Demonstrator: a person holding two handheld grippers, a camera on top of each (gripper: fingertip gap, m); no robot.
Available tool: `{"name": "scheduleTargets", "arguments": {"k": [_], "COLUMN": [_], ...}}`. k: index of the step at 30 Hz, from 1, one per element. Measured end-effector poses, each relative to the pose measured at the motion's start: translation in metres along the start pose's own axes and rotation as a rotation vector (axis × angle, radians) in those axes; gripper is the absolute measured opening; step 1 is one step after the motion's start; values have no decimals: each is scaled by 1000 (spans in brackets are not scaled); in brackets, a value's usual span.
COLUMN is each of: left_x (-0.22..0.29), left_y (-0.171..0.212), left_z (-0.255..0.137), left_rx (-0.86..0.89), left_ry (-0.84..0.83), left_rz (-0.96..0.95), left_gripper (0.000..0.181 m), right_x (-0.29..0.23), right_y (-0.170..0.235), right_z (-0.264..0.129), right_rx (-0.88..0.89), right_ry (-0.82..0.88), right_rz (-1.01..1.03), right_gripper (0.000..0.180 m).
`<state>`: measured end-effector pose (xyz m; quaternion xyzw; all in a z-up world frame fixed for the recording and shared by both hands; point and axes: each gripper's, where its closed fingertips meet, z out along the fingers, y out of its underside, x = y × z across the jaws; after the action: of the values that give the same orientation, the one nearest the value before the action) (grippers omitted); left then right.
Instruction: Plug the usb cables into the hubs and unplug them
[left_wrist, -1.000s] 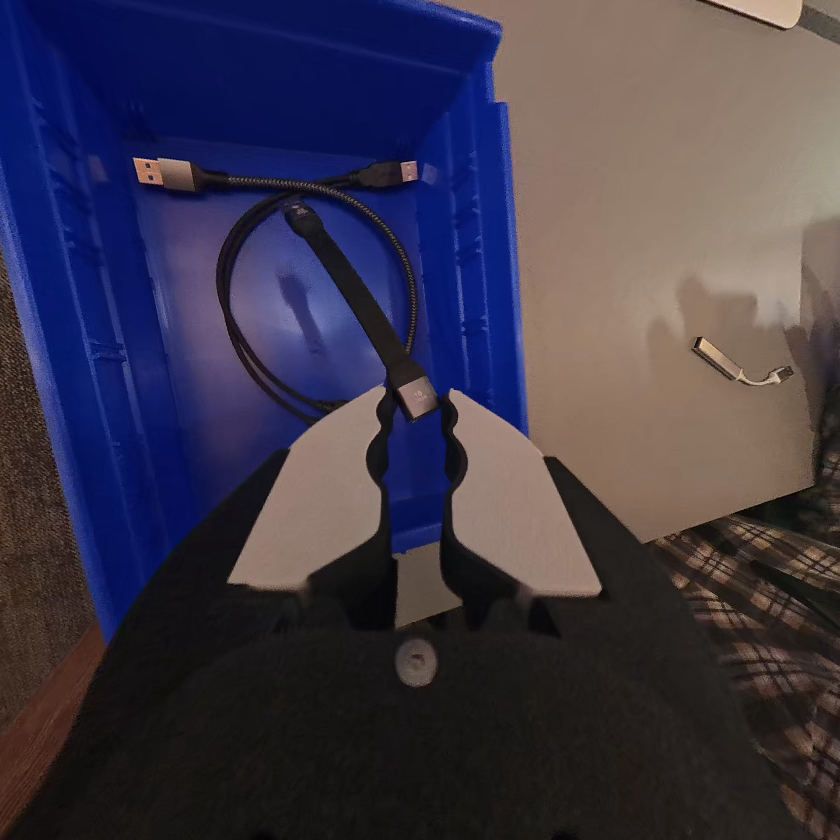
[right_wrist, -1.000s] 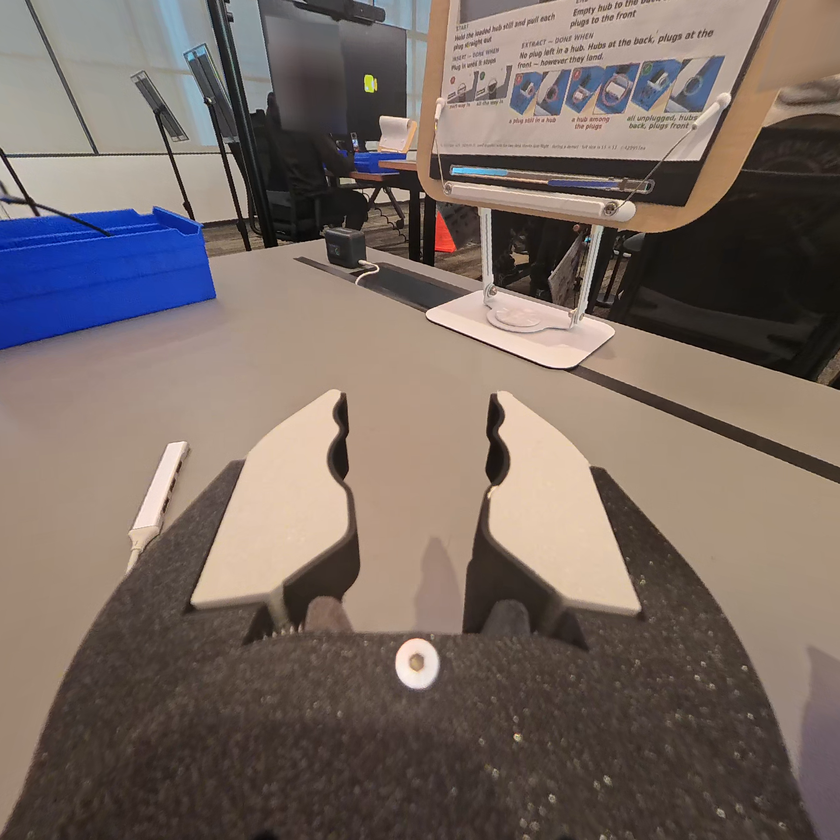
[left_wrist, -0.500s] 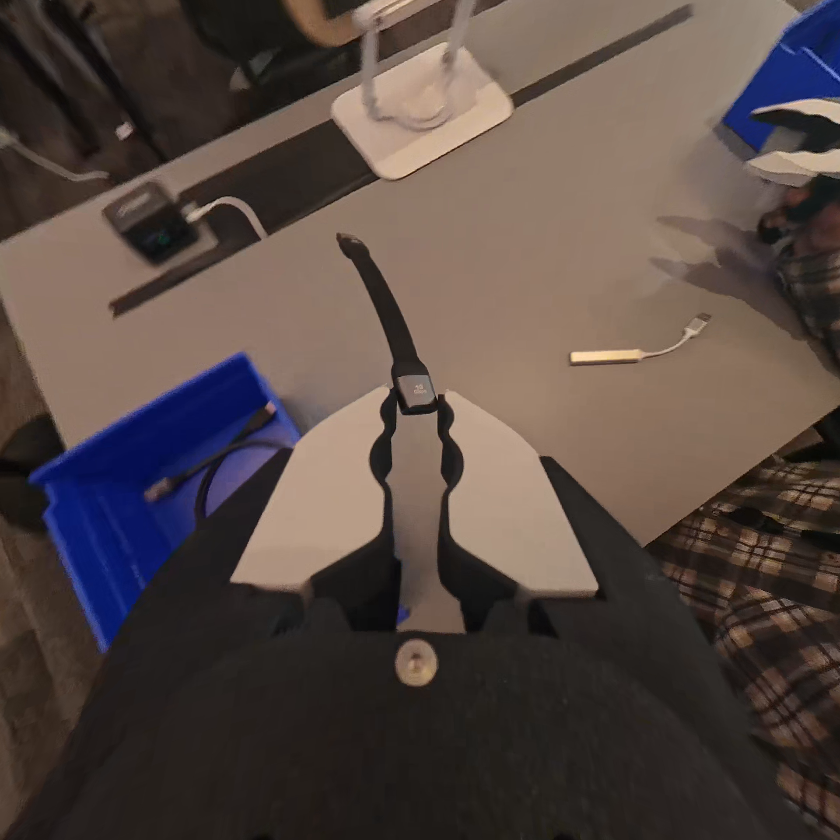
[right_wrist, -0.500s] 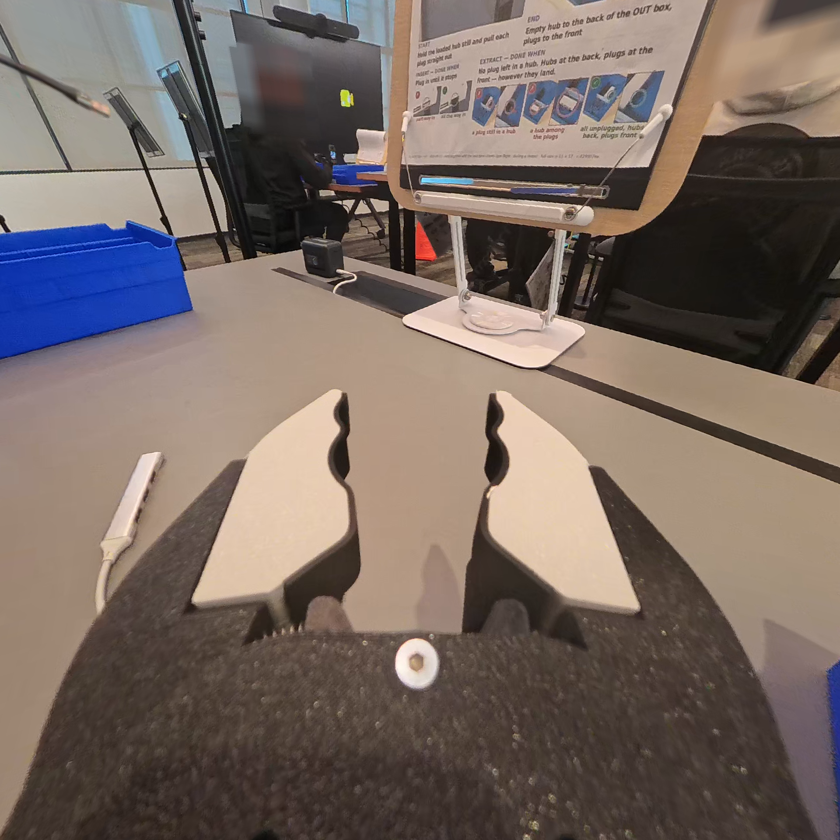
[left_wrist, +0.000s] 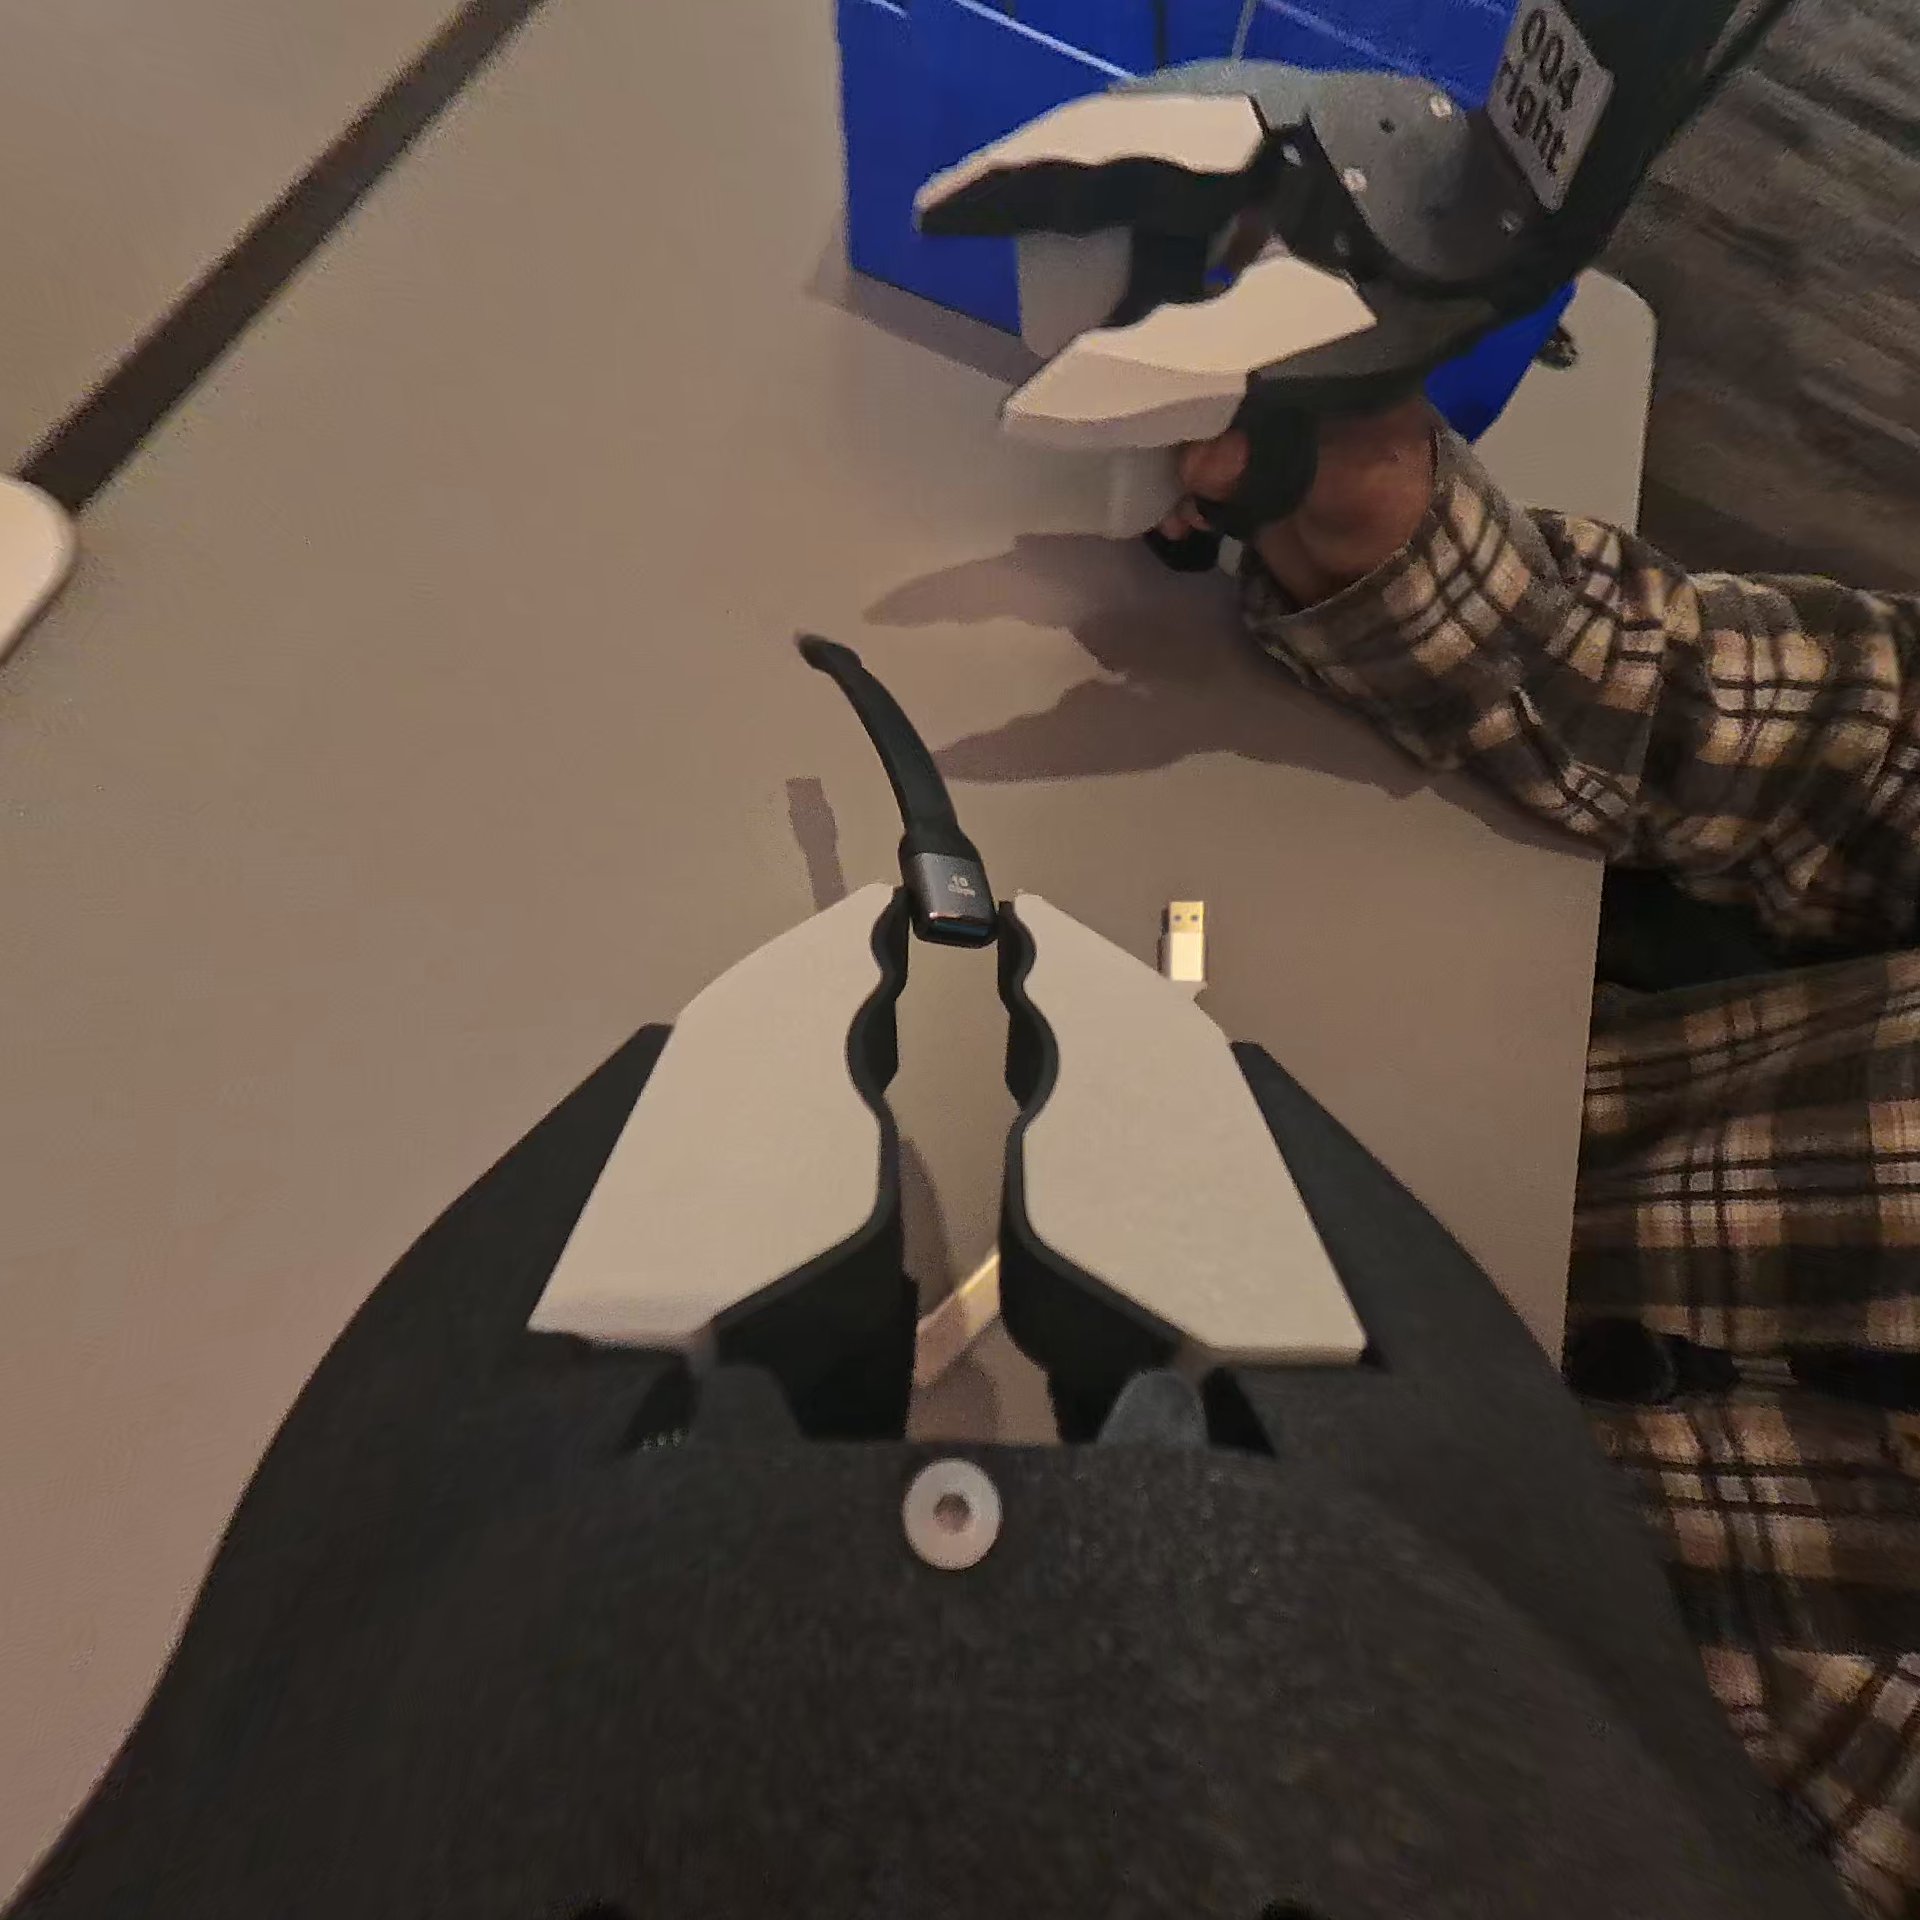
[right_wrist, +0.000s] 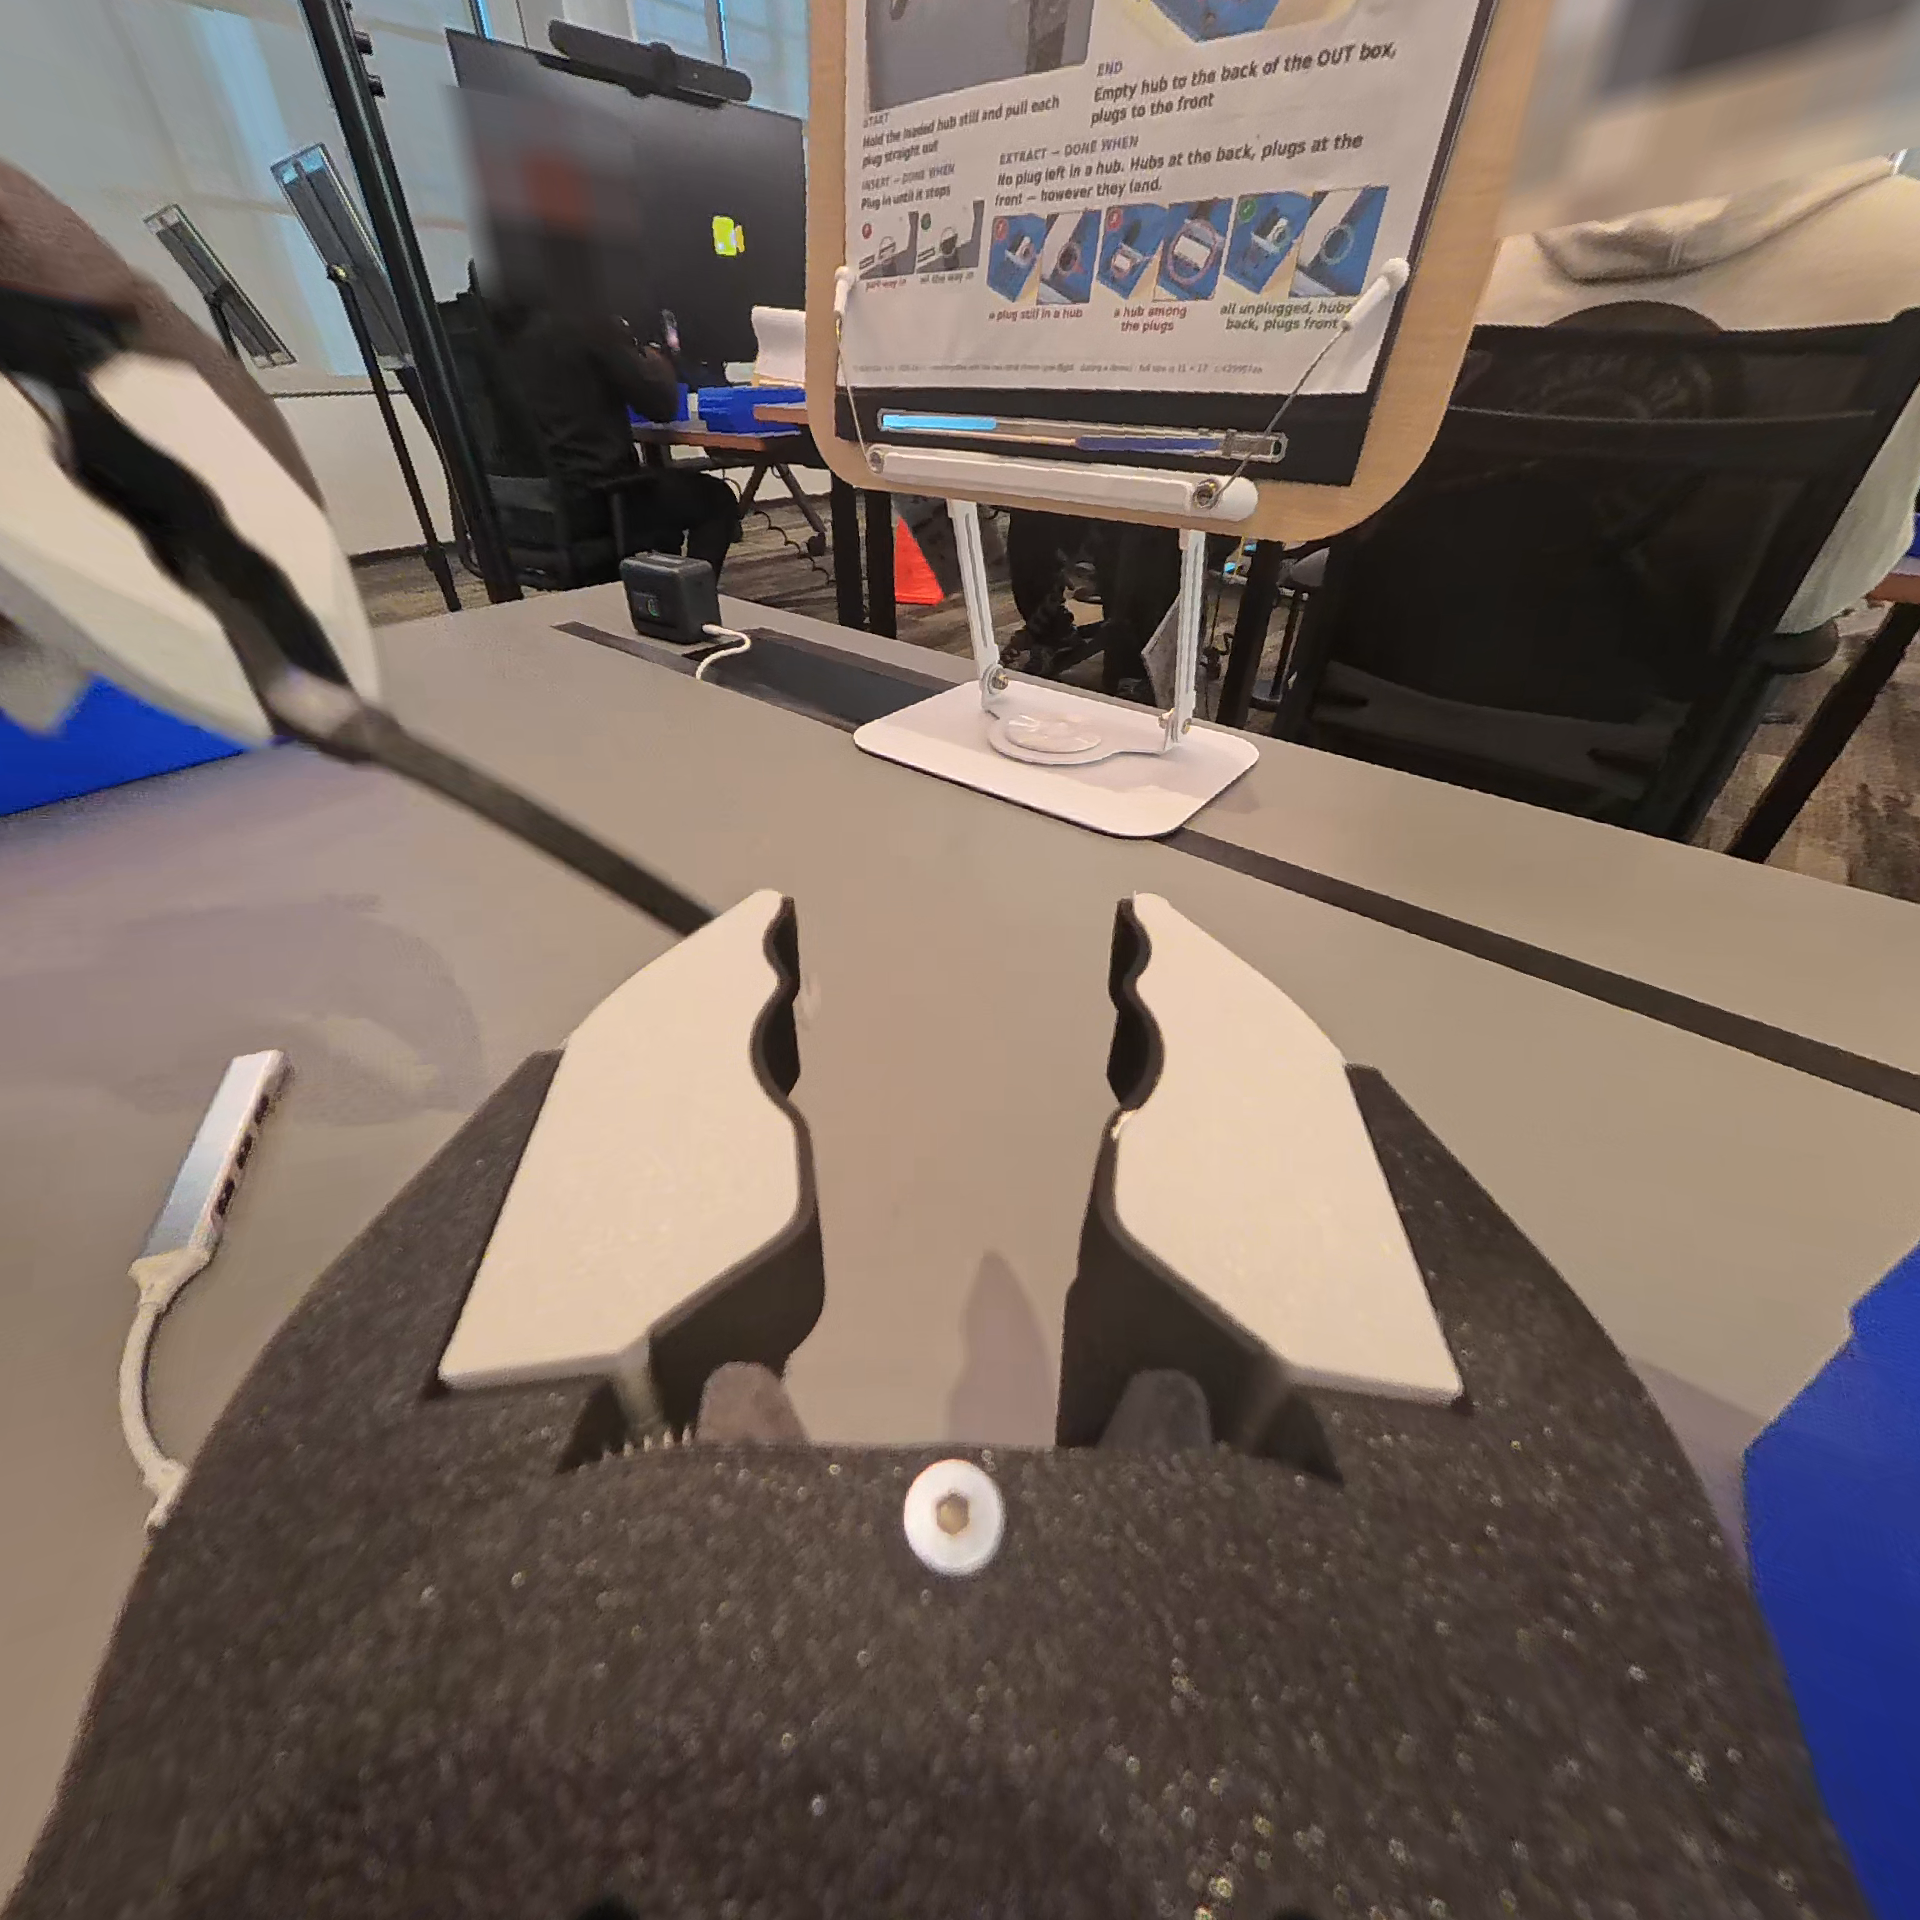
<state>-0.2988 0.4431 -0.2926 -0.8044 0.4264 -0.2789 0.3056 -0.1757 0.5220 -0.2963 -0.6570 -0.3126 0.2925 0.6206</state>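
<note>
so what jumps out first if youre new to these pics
First, the short black usb cable, pinched by its grey connector at the tips of the left tool and held above the grey table. Next, the right tool hangs open and empty in front of a blue bin. A slim silver hub with a white lead lies on the table to the right tool's left.

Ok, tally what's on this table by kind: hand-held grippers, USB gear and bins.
Hand-held grippers: 2, the left hand-held gripper and the right hand-held gripper
Black USB cable: 1
Silver USB hub: 1
Blue bins: 2
Total: 6
</note>
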Motion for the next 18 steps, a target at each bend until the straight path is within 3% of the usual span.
{"name": "scheduleTargets", "arguments": {"k": [4,11,17,18], "left_x": [2,8,-3,-5], "left_y": [11,39,66,67], "left_z": [38,57,63,63], "left_rx": [-55,-117,-219,-217], "left_ry": [88,240,227,214], "left_rz": [35,125,104,99], "left_gripper": [15,15,17,24], "right_x": [4,3,-1,-2], "right_y": [-5,-7,-4,-4], "right_z": [-4,-4,-2,-1], "right_rx": [20,24,11,7], "right_ry": [10,4,-11,-16], "right_rz": [5,10,4,4], "right_gripper": [57,57,58,58]}}
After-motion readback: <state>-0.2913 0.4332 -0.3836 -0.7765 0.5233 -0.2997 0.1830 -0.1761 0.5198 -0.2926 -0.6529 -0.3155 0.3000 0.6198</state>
